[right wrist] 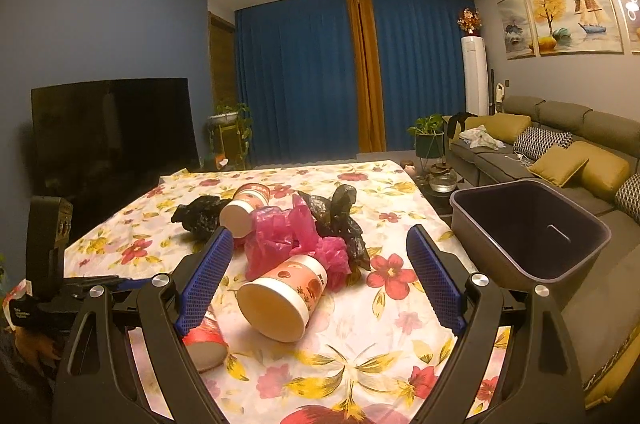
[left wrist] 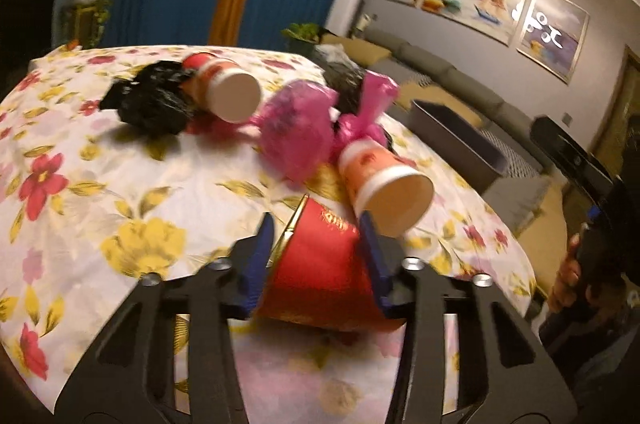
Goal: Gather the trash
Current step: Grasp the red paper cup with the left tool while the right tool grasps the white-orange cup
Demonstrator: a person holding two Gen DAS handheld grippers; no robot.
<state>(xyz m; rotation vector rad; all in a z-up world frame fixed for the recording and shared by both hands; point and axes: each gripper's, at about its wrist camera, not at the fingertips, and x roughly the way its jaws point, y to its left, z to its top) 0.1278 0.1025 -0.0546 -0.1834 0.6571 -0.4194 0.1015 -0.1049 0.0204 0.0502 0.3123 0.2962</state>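
My left gripper (left wrist: 318, 228) is shut on a red paper cup (left wrist: 320, 264), which also shows low at the left in the right wrist view (right wrist: 204, 340). A pink paper cup (left wrist: 384, 180) lies on its side just beyond it; in the right wrist view (right wrist: 284, 296) it lies between the wide-open fingers of my empty right gripper (right wrist: 320, 260). A second pink cup (left wrist: 224, 88) (right wrist: 244, 208), a black bag (left wrist: 156, 100) (right wrist: 200, 216), a pink bag (left wrist: 300, 132) (right wrist: 288, 236) and another dark bag (right wrist: 340, 220) lie farther back on the floral tablecloth (left wrist: 120, 192) (right wrist: 360, 344).
A dark empty bin (right wrist: 532, 228) (left wrist: 456, 136) stands off the table's right edge. A sofa with cushions (right wrist: 560, 160) runs along the right wall. A TV (right wrist: 112, 136) stands to the left, blue curtains (right wrist: 304, 76) behind.
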